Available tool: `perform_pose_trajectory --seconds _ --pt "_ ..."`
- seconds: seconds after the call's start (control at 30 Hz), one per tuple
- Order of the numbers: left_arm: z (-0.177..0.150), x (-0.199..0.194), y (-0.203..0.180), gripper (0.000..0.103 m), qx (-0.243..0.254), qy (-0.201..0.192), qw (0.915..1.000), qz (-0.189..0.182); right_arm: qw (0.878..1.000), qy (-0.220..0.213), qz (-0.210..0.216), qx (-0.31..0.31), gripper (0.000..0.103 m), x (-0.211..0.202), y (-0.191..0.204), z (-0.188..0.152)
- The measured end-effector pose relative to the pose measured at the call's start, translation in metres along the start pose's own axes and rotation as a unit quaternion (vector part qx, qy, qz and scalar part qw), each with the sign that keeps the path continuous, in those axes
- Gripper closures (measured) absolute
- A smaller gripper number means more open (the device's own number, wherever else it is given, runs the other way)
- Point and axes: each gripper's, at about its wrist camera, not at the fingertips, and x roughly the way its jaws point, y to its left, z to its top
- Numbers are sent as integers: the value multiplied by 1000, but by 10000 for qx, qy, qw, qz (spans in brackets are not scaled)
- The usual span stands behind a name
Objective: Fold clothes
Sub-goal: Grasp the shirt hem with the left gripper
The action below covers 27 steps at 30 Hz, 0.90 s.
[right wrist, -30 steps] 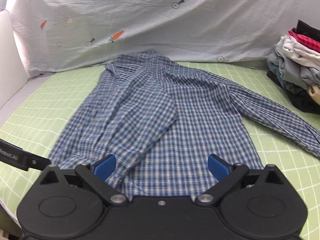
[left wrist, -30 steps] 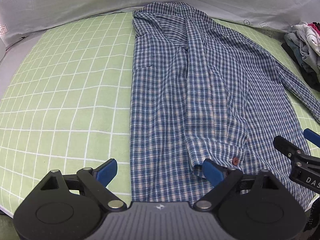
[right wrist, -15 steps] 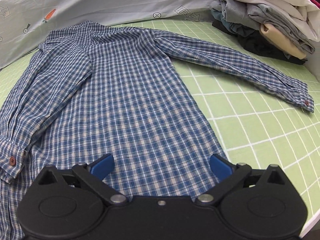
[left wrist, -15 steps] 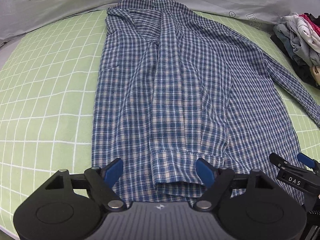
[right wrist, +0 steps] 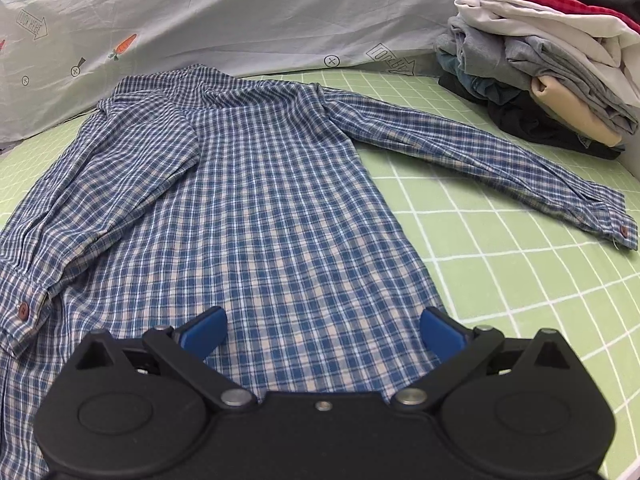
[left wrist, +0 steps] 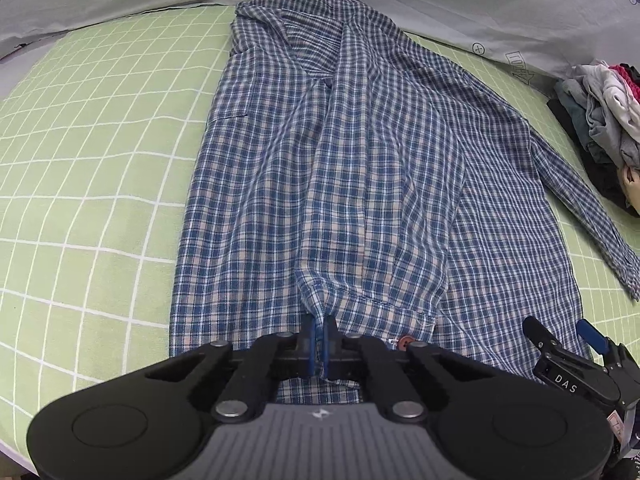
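A blue plaid shirt (left wrist: 320,184) lies flat on the green grid sheet (left wrist: 88,152), collar at the far end. Its left sleeve is folded down over the body, with the cuff (left wrist: 360,316) at the near hem. My left gripper (left wrist: 319,330) is shut on that cuff's edge. In the right wrist view the shirt (right wrist: 256,216) fills the middle and its other sleeve (right wrist: 500,168) stretches out to the right. My right gripper (right wrist: 322,330) is open and empty, just above the shirt's near right hem; it also shows in the left wrist view (left wrist: 560,334).
A stack of folded clothes (right wrist: 552,64) sits at the far right of the bed (left wrist: 600,120). A grey printed sheet (right wrist: 200,16) rises behind the shirt. The bed's edge runs close below both grippers.
My left gripper has closed on the folded sleeve's cuff, which it straddled open before. My right gripper stays open; its view has shifted slightly nearer the hem.
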Motion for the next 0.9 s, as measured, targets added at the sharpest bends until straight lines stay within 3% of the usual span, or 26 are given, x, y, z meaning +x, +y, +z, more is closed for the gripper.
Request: perform_pose_trajectory --seconds 0.13,0.33,0.63,0.77,0.9 --pt "-4 -16 -1 100 13 -219 9997 -61 9994 -350 46 -54 0 -2 -1 -9" --pt "-13 -29 6 100 -163 -354 9992 -25 9993 -364 57 -62 0 -1 -2 -7" --pt "-29 -37 30 100 -913 -307 9951 -221 9992 -379 96 -96 0 -2 -2 -9" --pt "-37 -36 46 100 -1455 -170 9884 -397 9991 -382 113 -111 0 -2 -3 -9" --pt "-45 -30 62 100 -1844 29 9826 -210 9991 -386 127 -125 0 -2 -4 -9"
